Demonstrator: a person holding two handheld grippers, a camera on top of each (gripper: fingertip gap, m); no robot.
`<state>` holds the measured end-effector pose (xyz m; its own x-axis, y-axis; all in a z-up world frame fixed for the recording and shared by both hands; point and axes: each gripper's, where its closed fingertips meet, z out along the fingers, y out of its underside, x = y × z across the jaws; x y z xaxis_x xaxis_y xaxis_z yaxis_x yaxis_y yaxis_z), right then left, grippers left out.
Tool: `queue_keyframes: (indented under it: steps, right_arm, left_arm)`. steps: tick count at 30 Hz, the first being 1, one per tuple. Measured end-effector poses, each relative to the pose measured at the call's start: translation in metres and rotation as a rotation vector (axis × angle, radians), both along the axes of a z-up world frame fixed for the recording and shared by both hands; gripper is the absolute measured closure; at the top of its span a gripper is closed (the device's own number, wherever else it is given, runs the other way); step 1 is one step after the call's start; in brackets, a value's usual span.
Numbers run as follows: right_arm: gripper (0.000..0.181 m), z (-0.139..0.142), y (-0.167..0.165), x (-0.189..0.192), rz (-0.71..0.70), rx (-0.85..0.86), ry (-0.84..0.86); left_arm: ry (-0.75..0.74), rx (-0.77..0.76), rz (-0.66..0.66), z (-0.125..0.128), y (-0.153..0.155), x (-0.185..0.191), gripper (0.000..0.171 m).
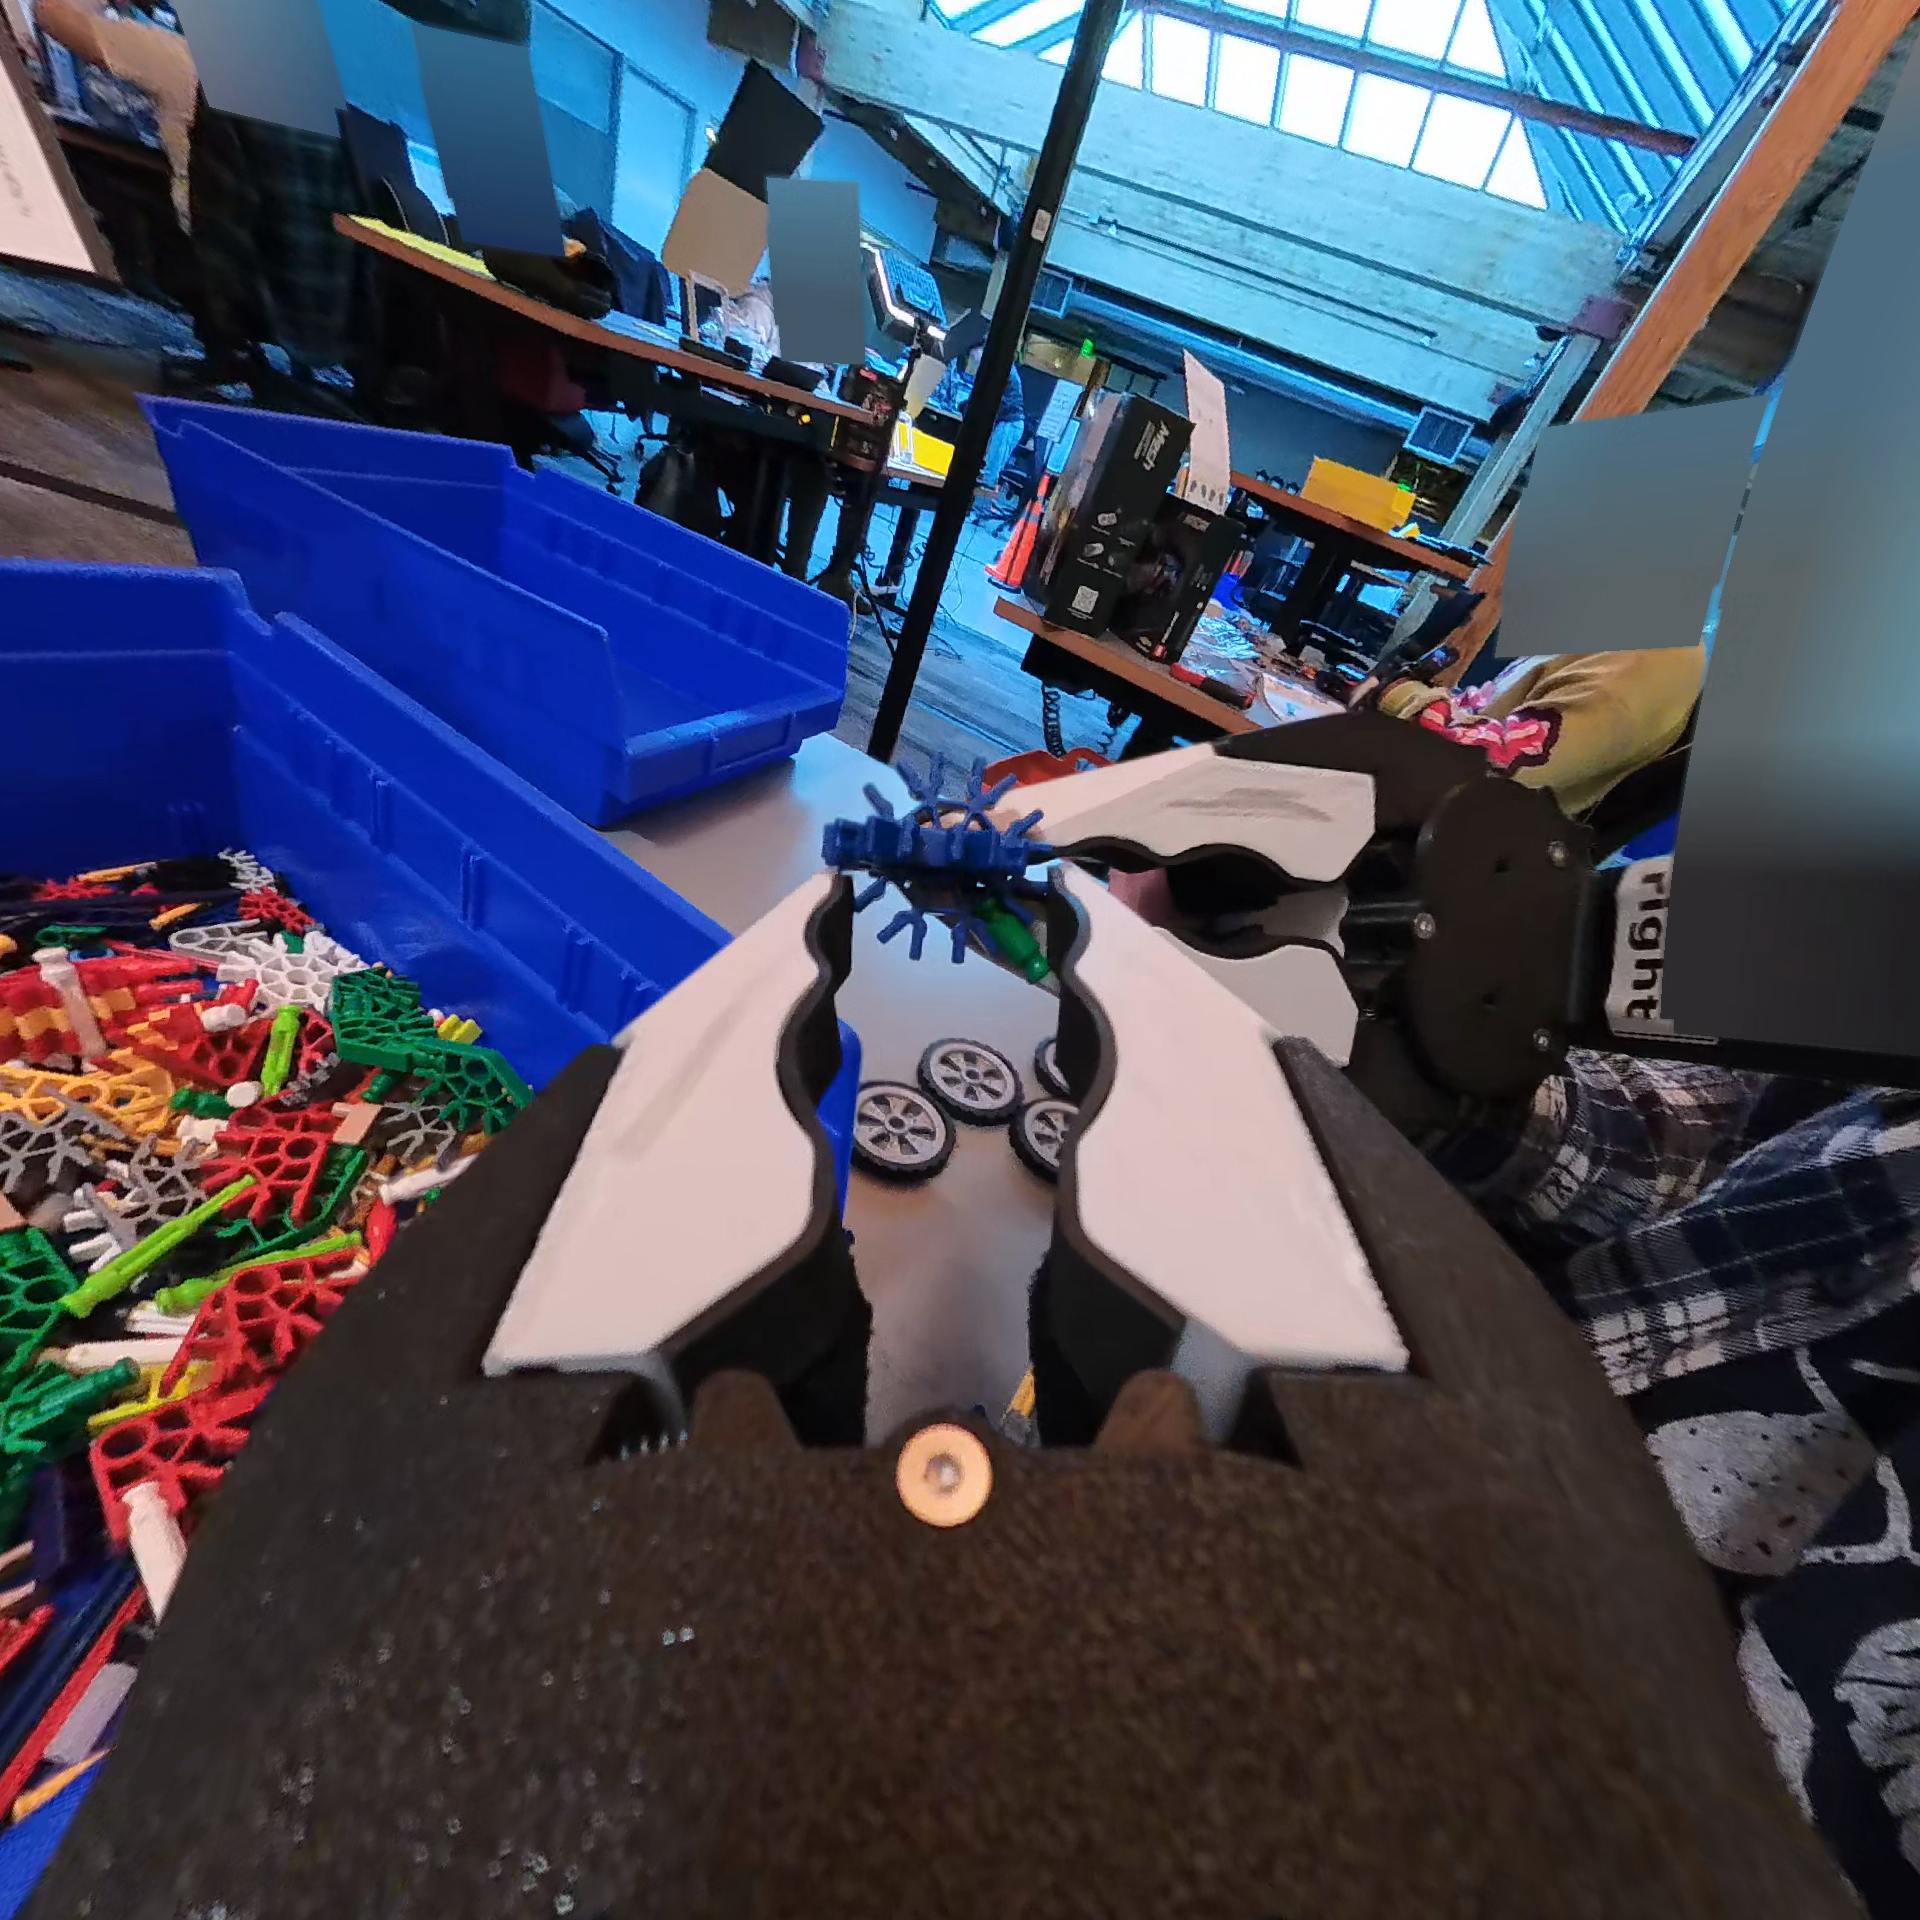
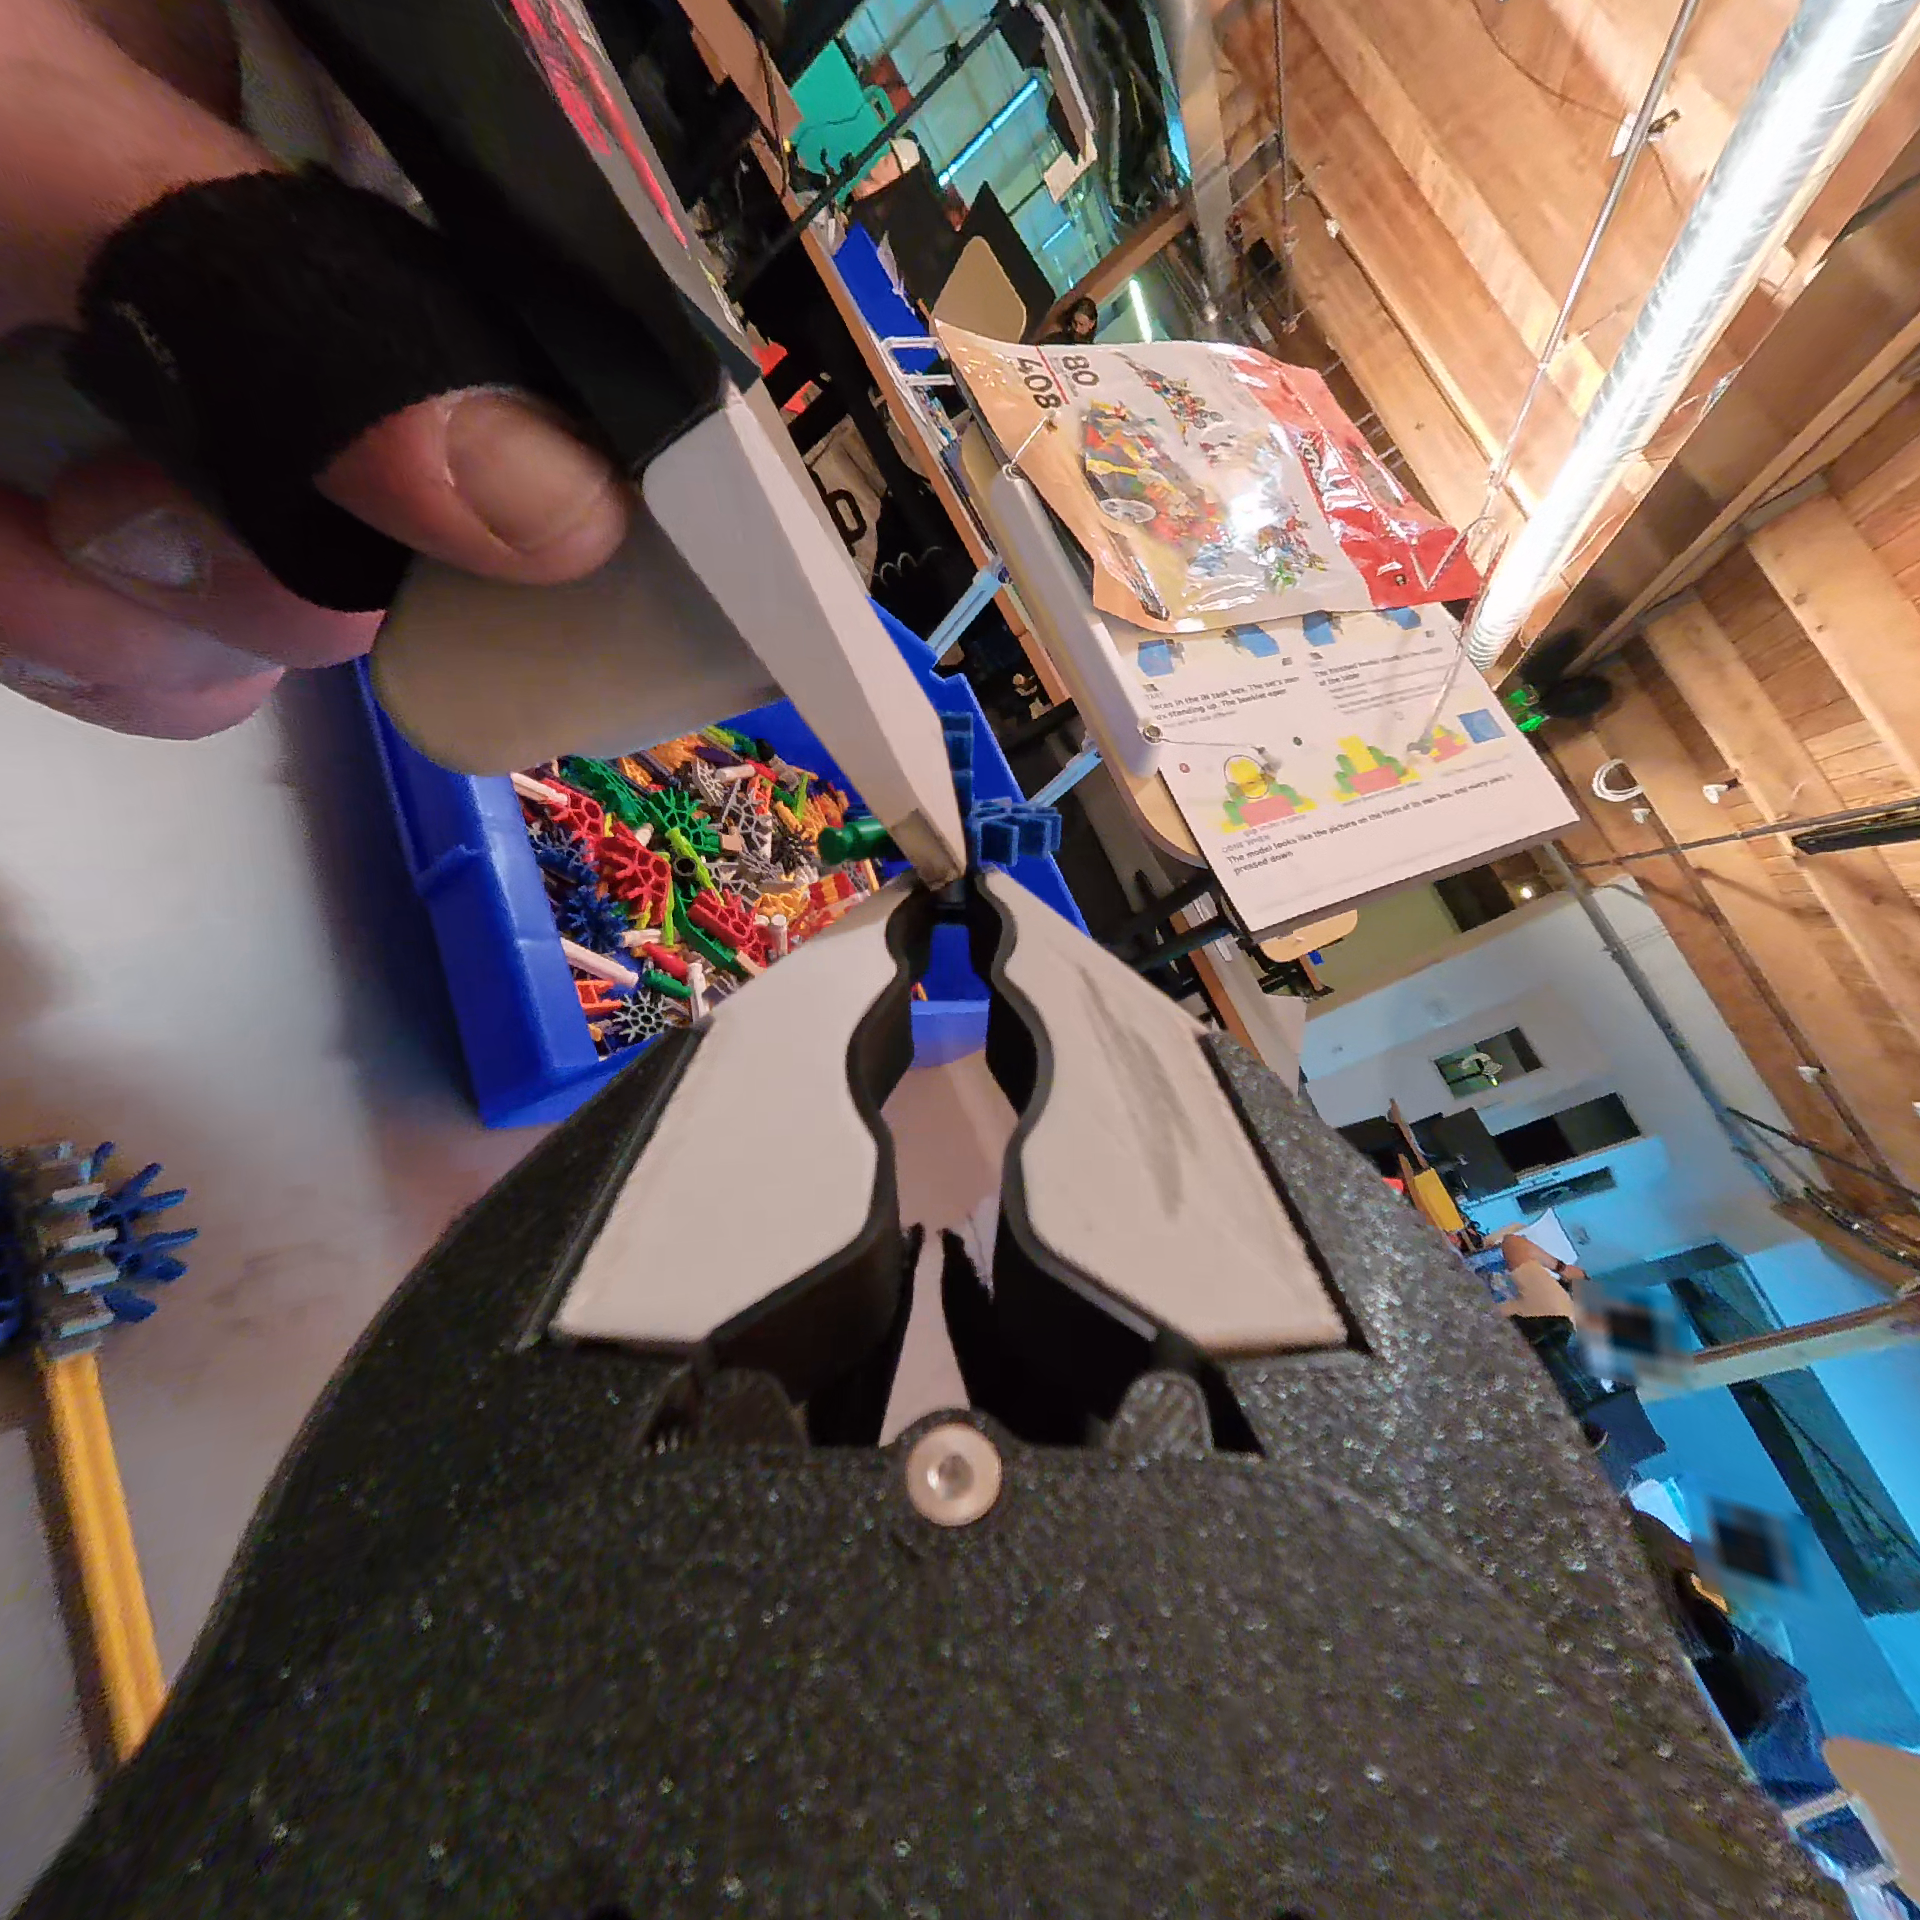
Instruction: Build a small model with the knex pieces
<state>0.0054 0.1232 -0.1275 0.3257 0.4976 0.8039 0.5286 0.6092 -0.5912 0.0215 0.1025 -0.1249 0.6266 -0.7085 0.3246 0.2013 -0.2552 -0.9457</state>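
Observation:
A small assembly of blue snowflake connectors (image 1: 935, 842) with a short green rod (image 1: 1013, 935) is held in the air above the grey table. My left gripper (image 1: 945, 899) has its tips on either side of the assembly, jaws partly apart around it. My right gripper (image 1: 1039, 847) comes in from the right with its tips closed on the same assembly. In the right wrist view, my right gripper (image 2: 951, 883) is pinched shut just below the blue connector (image 2: 1003, 831). The green rod (image 2: 852, 836) sticks out to the left. One left finger (image 2: 831, 675) crosses from the upper left.
A blue bin (image 1: 416, 831) heaped with coloured building pieces (image 1: 208, 1091) stands at left, with an empty blue bin (image 1: 520, 582) behind it. Several grey wheels (image 1: 966, 1081) lie below the grippers. A yellow rod with stacked blue and grey connectors (image 2: 94, 1507) lies on the table. An instruction sheet (image 2: 1351, 748) stands behind. The grippers are tip to tip, or close to it.

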Motion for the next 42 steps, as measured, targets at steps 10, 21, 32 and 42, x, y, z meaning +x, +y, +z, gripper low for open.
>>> queue_keyframes:
  steps: [10,21,32,42]
  right_arm:
    - [0.178,-0.009,0.003,-0.001,-0.009,-0.027,-0.032]
    - [0.176,-0.018,0.012,-0.001,-0.032,-0.072,-0.065]
    - [0.176,-0.013,0.023,0.012,-0.016,-0.151,-0.026]
    - [0.176,-0.033,0.004,0.015,0.131,-0.352,-0.146]
  left_arm:
    - [0.081,0.010,0.019,-0.009,0.001,0.002,0.139]
    - [0.137,0.043,-0.001,-0.012,-0.005,0.010,0.138]
    - [0.356,0.003,-0.030,-0.034,-0.038,-0.021,0.137]
    - [0.787,-0.241,-0.125,-0.129,-0.070,-0.036,0.136]
